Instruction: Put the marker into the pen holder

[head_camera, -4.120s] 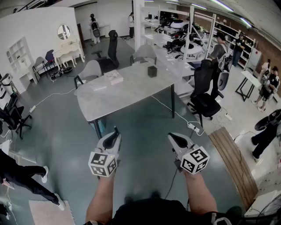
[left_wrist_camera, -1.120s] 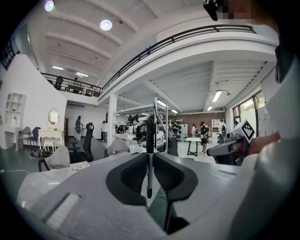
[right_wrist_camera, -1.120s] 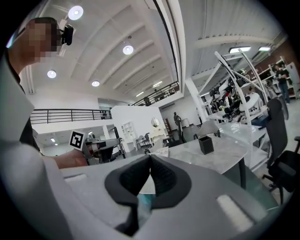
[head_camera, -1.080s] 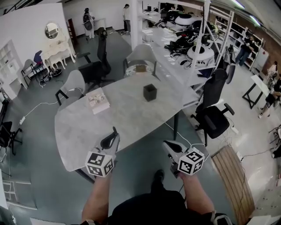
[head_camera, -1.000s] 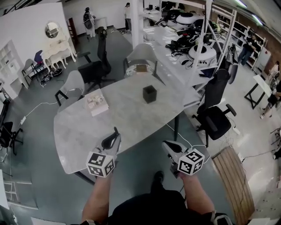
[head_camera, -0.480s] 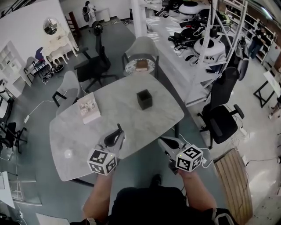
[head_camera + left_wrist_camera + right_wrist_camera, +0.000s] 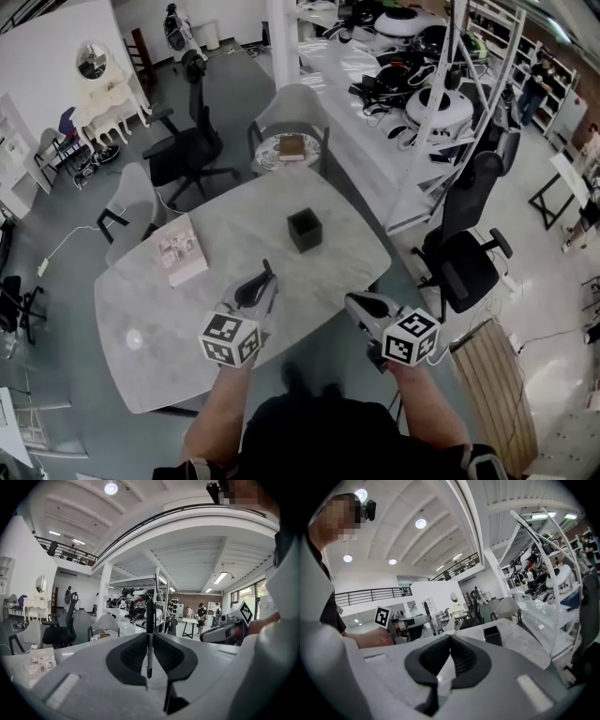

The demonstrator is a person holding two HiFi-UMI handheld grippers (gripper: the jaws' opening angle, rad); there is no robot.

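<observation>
Far left: a book (image 7: 178, 253) is lying flat on the grey table (image 7: 141, 309), well apart from everything else.

Left gripper (image 7: 150, 637): the jaws are pressing together on the marker (image 7: 150, 616), with nothing else between them. It is hovering over the near edge of the table, pointing toward the far side.

Marker, handling (judgement): probably light and stiff, with a smooth round barrel. It is likely to twist or slide in the pads if knocked. The jaws are taking it roughly at mid-length, which seems a sound place, as both ends are staying free.

Marker, axis: in the left gripper view its long axis is running upright, crosswise to the jaws. The thicker black section is sticking up above the jaw tips. The thinner grey section is hanging down, ending in a small dark tip. I cannot tell which end is the cap.

Centre: the pen holder (image 7: 305, 230), a small black open-topped box, is standing upright on the table ahead of the left gripper, apart from it. Insertion not yet done.

Right gripper (image 7: 450, 637): the jaws are meeting with nothing between them. It is idling off the near table edge, with the pen holder in its view.
</observation>
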